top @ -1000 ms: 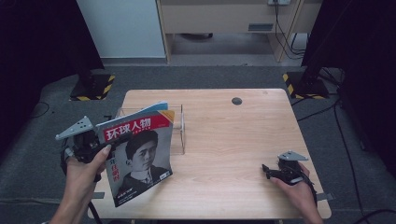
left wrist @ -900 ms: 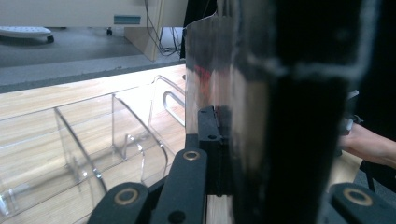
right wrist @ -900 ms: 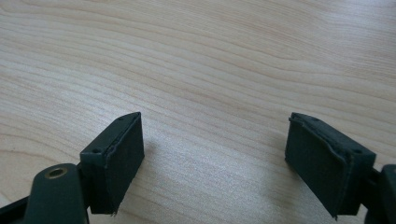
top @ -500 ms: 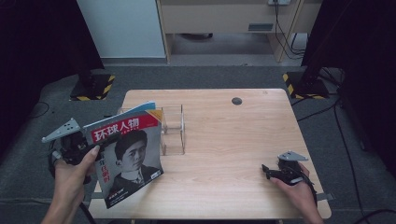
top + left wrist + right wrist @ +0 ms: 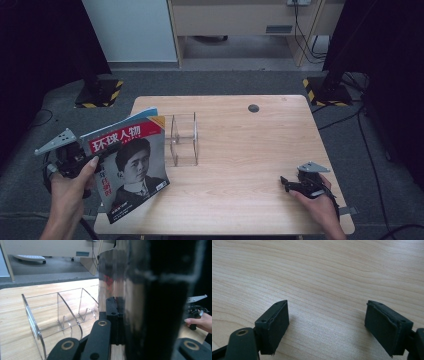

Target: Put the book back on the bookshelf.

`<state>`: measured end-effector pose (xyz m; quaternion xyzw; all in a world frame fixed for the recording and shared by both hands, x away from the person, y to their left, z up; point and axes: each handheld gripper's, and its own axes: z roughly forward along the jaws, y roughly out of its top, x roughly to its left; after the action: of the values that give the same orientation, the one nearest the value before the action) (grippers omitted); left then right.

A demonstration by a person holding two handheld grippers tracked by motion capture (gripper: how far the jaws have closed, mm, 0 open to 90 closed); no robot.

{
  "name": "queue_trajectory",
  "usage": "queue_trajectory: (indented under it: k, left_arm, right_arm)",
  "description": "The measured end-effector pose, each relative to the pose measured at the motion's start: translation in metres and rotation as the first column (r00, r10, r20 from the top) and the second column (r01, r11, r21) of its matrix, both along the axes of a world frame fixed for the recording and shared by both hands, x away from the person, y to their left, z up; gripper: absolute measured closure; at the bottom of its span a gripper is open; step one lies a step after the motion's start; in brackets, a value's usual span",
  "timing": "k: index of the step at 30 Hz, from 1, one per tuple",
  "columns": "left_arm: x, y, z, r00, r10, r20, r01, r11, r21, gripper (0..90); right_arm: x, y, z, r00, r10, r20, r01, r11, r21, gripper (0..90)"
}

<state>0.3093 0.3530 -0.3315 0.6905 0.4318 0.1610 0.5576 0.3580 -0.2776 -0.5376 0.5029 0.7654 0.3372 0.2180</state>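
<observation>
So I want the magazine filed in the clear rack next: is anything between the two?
Nothing visible is. The magazine, clamped in the left gripper, hangs over the table's left edge, just left of the clear rack. Bare wood separates them, and the rack's slots look empty.

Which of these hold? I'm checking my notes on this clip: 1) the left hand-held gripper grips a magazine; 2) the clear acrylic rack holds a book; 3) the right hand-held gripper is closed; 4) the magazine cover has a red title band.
1) True: the left hand-held gripper is shut on the glossy portrait-cover magazine.
2) False: the clear acrylic divider rack on the light wooden table holds nothing.
3) False: the right hand-held gripper rests with its jaws apart over bare wood.
4) True.
</observation>
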Motion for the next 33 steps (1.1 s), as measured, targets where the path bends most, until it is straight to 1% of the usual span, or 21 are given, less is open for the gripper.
queue_trajectory:
  k: [5,10,16,25,33]
  left_arm:
    - [-0.001,0.006,-0.002,0.9996,0.028,0.001,-0.028,0.9996,-0.008,86.5]
    - [-0.003,0.011,-0.003,0.9991,0.041,0.002,-0.041,0.9991,-0.008,86.5]
    - [-0.010,0.017,-0.007,0.9981,0.061,0.002,-0.061,0.9981,-0.003,86.5]
    - [-0.019,0.030,-0.007,0.9962,0.087,0.010,-0.087,0.9962,-0.014,86.5]
    - [-0.018,0.036,-0.008,0.9941,0.109,0.008,-0.108,0.9940,-0.014,86.5]
  right_arm:
    - [0.000,0.000,0.000,1.0000,-0.001,0.000,0.001,1.000,0.001,19.8]
    - [0.000,0.000,0.000,1.0000,0.002,0.000,-0.002,1.000,0.000,19.8]
    - [0.000,0.000,0.000,1.0000,-0.001,0.001,0.001,1.000,0.001,19.9]
    - [0.000,0.000,0.000,1.0000,0.001,0.002,-0.001,1.000,0.001,19.8]
    - [0.000,0.000,0.000,1.0000,-0.002,0.001,0.002,1.000,0.002,19.8]
